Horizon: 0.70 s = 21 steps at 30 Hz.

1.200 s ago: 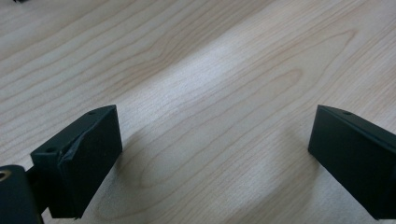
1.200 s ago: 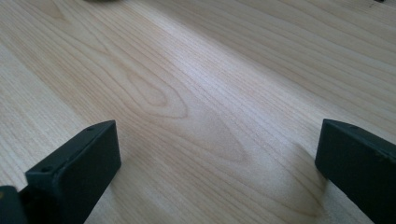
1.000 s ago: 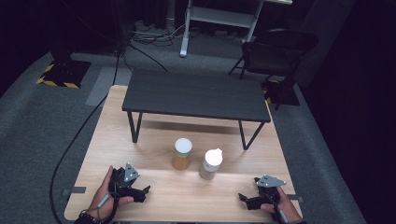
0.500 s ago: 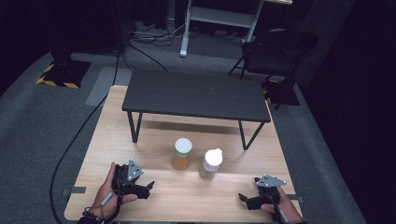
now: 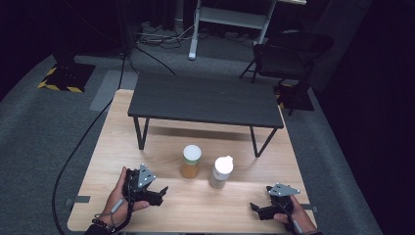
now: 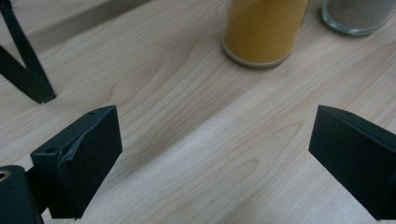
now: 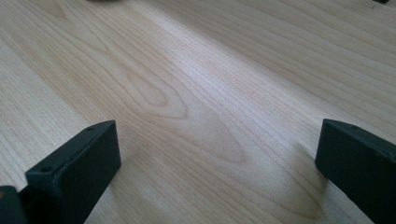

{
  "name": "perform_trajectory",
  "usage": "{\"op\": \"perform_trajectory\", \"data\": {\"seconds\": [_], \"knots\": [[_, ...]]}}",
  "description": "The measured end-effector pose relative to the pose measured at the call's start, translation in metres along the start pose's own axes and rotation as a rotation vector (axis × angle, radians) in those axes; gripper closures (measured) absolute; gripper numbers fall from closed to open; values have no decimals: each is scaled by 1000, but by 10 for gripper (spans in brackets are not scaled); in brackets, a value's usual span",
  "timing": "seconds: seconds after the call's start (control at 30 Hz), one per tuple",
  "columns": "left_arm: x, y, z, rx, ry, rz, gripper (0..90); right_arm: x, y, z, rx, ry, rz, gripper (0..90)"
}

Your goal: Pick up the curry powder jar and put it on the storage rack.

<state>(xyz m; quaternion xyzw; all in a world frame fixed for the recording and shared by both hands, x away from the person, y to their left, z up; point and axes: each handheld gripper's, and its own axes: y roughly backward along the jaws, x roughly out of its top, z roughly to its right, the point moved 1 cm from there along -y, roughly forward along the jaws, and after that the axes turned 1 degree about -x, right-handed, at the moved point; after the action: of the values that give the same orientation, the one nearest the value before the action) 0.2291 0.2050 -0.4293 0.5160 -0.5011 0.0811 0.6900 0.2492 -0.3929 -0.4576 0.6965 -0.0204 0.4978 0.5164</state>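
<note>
Two jars stand upright side by side on the light wooden table (image 5: 112,137). The orange-filled jar (image 5: 191,161) has a pale lid; the grey-filled jar (image 5: 221,172) to its right has a white lid. My left gripper (image 5: 160,194) is held low at the front left, open, its jaws pointing toward the orange jar (image 6: 264,30) with bare wood between them. The grey jar's base (image 6: 357,16) shows at the top right of the left gripper view. My right gripper (image 5: 256,209) rests open at the front right over bare tabletop (image 7: 187,93).
A small black bench-like table (image 5: 205,100) stands on the wooden table behind the jars, its legs (image 5: 141,134) reaching down near them. One leg (image 6: 25,70) appears in the left gripper view. A dark chair (image 5: 288,54) and cables lie on the floor beyond.
My left gripper has shifted to the right and a little forward, toward the orange jar. The right gripper has stayed where it was.
</note>
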Motion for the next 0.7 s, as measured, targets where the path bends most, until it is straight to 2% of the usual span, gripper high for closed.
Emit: {"op": "perform_trajectory", "data": {"seconds": [0.23, 0.7], "knots": [[7, -4, 3, -16, -4, 20, 26, 0, 0, 0, 0, 0, 0, 0], [16, -10, 3, -30, 22, 56, 27, 0, 0, 0, 0, 0, 0, 0]]}}
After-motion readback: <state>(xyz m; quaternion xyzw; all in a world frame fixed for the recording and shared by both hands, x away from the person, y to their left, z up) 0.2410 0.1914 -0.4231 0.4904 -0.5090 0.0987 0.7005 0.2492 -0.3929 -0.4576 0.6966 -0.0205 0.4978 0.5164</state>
